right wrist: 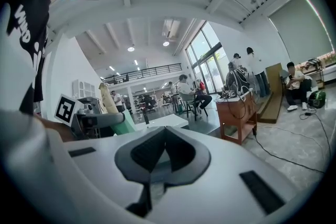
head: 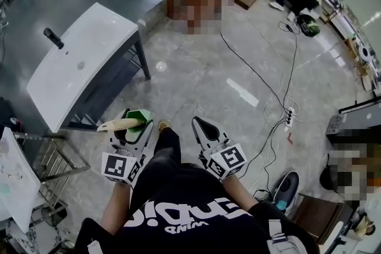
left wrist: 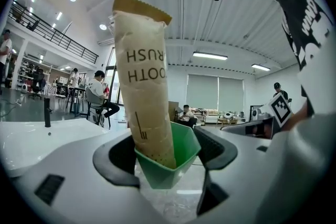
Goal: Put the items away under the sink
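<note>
My left gripper [head: 136,123] is shut on a green cup [left wrist: 167,159] that holds a tan paper toothbrush packet [left wrist: 146,86]. In the head view the green cup [head: 139,121] and packet [head: 121,124] are held out over the floor, just right of the sink stand. The white sink top [head: 77,62] with a black tap [head: 53,38] stands at the left on a dark metal frame. My right gripper [head: 203,128] is shut with nothing in it, its pads [right wrist: 165,152] pressed together, beside the left one.
A cable [head: 262,77] and a white power strip [head: 289,116] lie on the tiled floor to the right. A wooden cabinet [right wrist: 236,110] stands ahead. A metal rack [head: 50,160] and a white board [head: 15,178] are at the near left. People sit at the far edges.
</note>
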`<action>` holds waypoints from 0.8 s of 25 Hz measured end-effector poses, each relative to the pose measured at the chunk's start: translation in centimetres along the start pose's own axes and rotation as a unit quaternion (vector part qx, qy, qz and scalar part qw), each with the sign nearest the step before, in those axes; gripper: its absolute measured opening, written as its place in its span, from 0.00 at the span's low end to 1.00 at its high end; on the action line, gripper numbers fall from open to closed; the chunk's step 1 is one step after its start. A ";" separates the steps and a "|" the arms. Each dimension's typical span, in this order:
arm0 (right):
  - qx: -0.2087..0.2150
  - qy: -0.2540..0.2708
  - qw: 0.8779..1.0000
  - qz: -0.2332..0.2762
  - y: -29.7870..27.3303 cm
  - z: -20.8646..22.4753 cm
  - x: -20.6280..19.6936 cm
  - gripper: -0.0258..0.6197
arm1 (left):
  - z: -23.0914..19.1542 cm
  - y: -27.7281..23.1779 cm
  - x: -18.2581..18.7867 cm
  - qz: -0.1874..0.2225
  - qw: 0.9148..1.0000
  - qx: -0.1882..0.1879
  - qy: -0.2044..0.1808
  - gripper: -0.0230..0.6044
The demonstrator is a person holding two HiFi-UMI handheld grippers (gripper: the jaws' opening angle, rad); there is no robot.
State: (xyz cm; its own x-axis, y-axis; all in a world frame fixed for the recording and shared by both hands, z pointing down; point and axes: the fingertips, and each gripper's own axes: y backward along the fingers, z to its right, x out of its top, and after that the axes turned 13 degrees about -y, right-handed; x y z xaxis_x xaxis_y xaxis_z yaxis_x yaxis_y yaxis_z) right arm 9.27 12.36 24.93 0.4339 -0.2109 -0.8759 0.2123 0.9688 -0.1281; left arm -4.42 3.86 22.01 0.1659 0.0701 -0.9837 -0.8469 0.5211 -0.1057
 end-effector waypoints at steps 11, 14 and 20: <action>0.032 0.015 0.999 -0.015 -14.8 4.5 7.3 0.07 | -10.8 -11.2 0.6 -0.007 1.000 0.015 -0.002 0.58; 0.038 0.020 0.999 -0.018 -18.2 5.1 8.5 0.07 | -13.2 -13.1 0.1 -0.009 1.000 0.022 0.003 0.58; 0.038 0.021 0.999 -0.020 -22.6 7.7 9.6 0.07 | -15.8 -16.5 -0.6 -0.013 1.000 0.020 -0.006 0.58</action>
State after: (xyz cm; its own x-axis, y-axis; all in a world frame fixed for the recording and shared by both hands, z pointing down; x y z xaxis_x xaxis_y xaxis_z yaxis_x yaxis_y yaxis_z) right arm 15.37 -12.52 23.00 0.3877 -0.2424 -0.8893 0.2959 0.9465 -0.1290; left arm 1.43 -18.22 21.99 0.1937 0.0668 -0.9788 -0.8214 0.5566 -0.1245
